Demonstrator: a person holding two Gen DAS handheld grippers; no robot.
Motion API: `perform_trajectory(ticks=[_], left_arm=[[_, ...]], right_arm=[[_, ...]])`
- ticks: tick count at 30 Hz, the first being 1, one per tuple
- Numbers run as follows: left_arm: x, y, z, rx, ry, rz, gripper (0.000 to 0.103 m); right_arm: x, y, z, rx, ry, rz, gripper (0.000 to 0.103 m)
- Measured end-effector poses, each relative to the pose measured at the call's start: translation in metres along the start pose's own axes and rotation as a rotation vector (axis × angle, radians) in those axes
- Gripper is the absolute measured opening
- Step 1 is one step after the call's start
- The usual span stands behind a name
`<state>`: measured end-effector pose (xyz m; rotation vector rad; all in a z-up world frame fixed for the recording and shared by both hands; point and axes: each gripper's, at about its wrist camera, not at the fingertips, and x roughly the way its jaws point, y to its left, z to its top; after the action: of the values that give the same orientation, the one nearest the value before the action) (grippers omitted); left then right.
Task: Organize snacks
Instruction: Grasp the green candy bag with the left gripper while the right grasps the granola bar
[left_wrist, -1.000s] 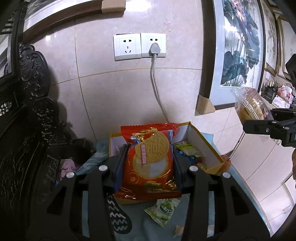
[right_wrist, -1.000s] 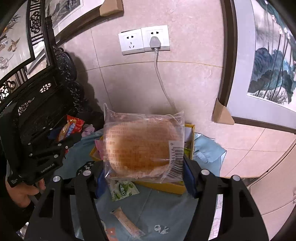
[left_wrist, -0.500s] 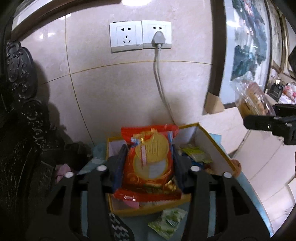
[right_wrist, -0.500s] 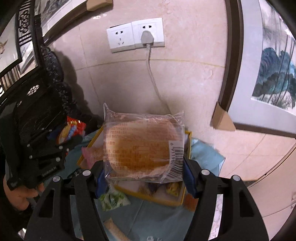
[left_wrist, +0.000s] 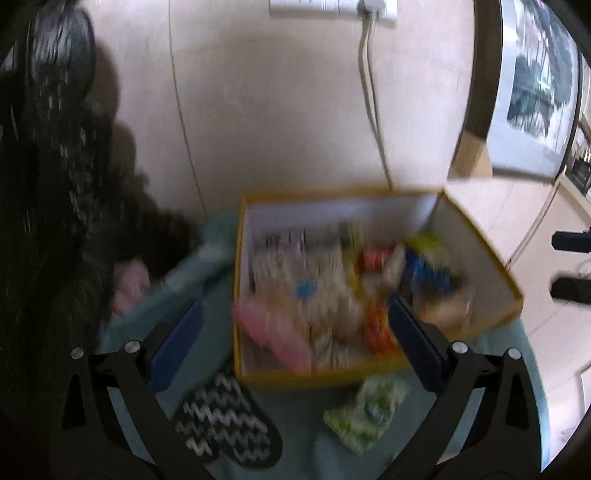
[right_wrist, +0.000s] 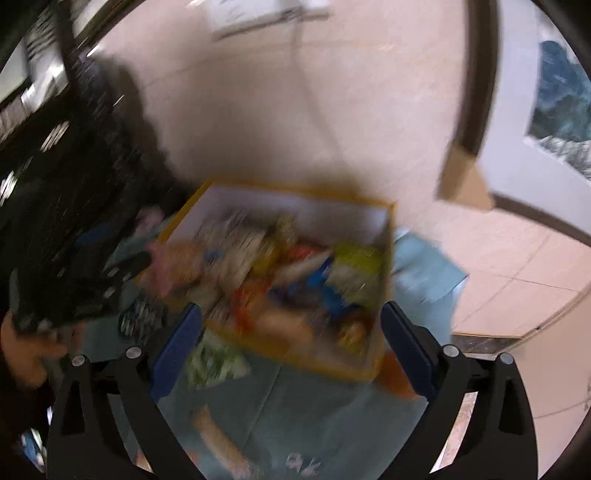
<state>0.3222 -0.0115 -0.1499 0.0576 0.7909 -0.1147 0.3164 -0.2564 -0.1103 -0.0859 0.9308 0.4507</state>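
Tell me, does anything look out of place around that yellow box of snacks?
Yes. A green-and-white packet lies on the blue cloth just outside the yellow box, and a longer wrapped snack lies farther from the box. Both tongs are open and empty.

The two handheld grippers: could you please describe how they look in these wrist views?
Both the left gripper and the right gripper share one design: black angular plastic frames, silver round screw heads on the linkages, and flat blue pads lining the jaws. No cables show.
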Motion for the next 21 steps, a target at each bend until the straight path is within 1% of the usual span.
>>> perform_trajectory(ticks=[4,6,7,10,13,16,18,21], left_arm=[[0.021,0.002,-0.046,-0.013,0.107,-0.025,0.101],[0.034,-0.002,-0.067,-0.010,0.163,-0.047,0.101],[0.039,-0.005,-0.073,0.000,0.176,-0.052,0.101],[0.052,-0.022,-0.086,0.043,0.198,-0.069,0.101],[0.063,-0.037,-0.091,0.072,0.203,-0.089,0.101],[0.077,-0.048,-0.093,0.087,0.213,-0.093,0.101],[0.084,-0.054,-0.092,0.080,0.212,-0.095,0.101],[0.091,-0.060,-0.093,0.072,0.211,-0.098,0.101]], right_arm=[[0.036,0.034,-0.065,-0.122,0.148,0.121,0.098],[0.061,0.051,-0.099,-0.166,0.240,0.162,0.098],[0.072,0.062,-0.116,-0.205,0.272,0.166,0.098],[0.091,0.084,-0.141,-0.303,0.283,0.136,0.098],[0.103,0.097,-0.148,-0.350,0.264,0.114,0.098],[0.116,0.109,-0.154,-0.417,0.249,0.074,0.097],[0.122,0.114,-0.157,-0.434,0.254,0.061,0.096],[0.122,0.117,-0.157,-0.421,0.227,0.055,0.096]])
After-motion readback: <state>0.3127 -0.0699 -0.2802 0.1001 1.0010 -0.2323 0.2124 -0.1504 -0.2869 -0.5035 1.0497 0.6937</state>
